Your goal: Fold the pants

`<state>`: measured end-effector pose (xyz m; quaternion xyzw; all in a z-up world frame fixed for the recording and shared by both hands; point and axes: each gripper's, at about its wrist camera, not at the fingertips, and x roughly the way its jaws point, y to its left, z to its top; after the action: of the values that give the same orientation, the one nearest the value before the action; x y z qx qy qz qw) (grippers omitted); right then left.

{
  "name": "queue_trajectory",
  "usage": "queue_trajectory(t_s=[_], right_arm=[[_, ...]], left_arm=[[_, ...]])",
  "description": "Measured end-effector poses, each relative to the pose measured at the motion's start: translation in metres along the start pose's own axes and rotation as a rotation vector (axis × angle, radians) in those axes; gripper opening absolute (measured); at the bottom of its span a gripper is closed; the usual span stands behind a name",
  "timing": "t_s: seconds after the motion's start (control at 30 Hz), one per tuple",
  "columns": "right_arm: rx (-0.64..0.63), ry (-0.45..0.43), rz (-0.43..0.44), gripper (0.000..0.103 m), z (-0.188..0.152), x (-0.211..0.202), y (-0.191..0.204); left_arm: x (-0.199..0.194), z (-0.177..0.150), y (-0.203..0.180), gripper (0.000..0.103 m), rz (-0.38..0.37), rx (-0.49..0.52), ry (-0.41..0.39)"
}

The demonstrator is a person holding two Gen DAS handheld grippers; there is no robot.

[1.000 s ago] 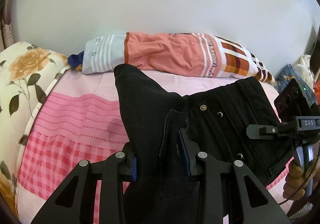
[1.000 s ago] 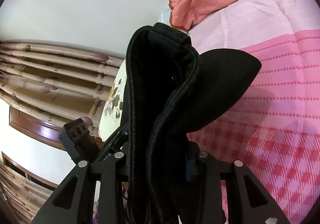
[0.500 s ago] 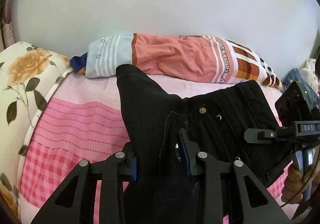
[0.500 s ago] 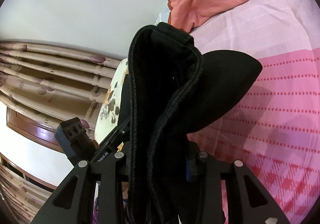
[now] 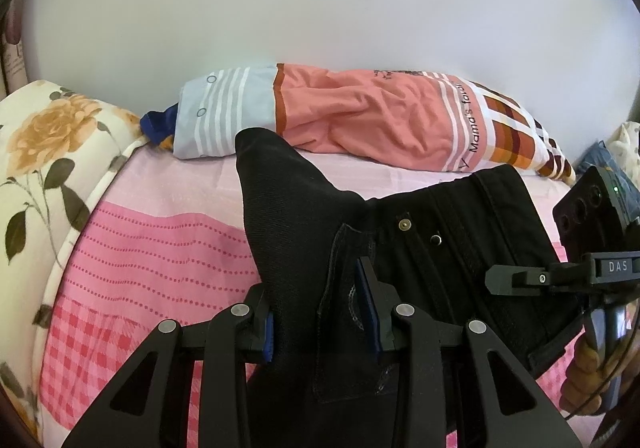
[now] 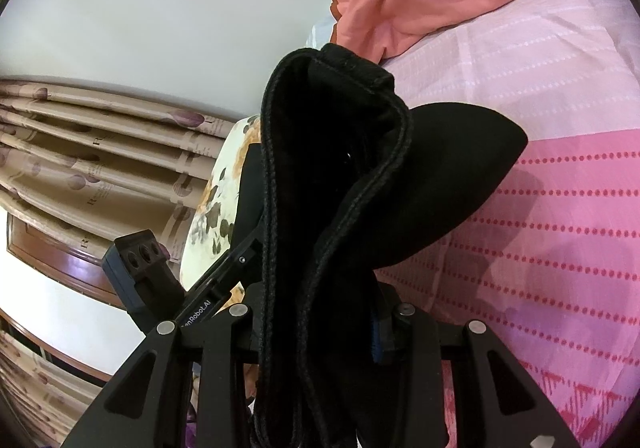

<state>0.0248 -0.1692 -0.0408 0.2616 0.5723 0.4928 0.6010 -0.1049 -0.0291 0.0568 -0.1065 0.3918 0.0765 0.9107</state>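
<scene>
left gripper clenched on a bunched fold of the black pants, lower centre of frame. right gripper grasping the thick waistband edge. pants held up over the pink bedsheet; orange pillow along the wall, upper centre.

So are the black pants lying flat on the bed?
No, both claws hold the black pants bunched above the pink bedsheet.

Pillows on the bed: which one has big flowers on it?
The cream pillow at the left edge, printed with orange roses. The other pillow, by the wall, is salmon with stripes and checks instead.
</scene>
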Motion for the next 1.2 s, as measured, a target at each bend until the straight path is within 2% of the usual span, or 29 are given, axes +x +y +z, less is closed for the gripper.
queue_trajectory(t_s=[1.2], right_arm=[[0.007,0.002,-0.007,0.033,0.028,0.023,-0.026]], left_arm=[[0.045,0.014,0.022,0.034,0.021,-0.017,0.011]])
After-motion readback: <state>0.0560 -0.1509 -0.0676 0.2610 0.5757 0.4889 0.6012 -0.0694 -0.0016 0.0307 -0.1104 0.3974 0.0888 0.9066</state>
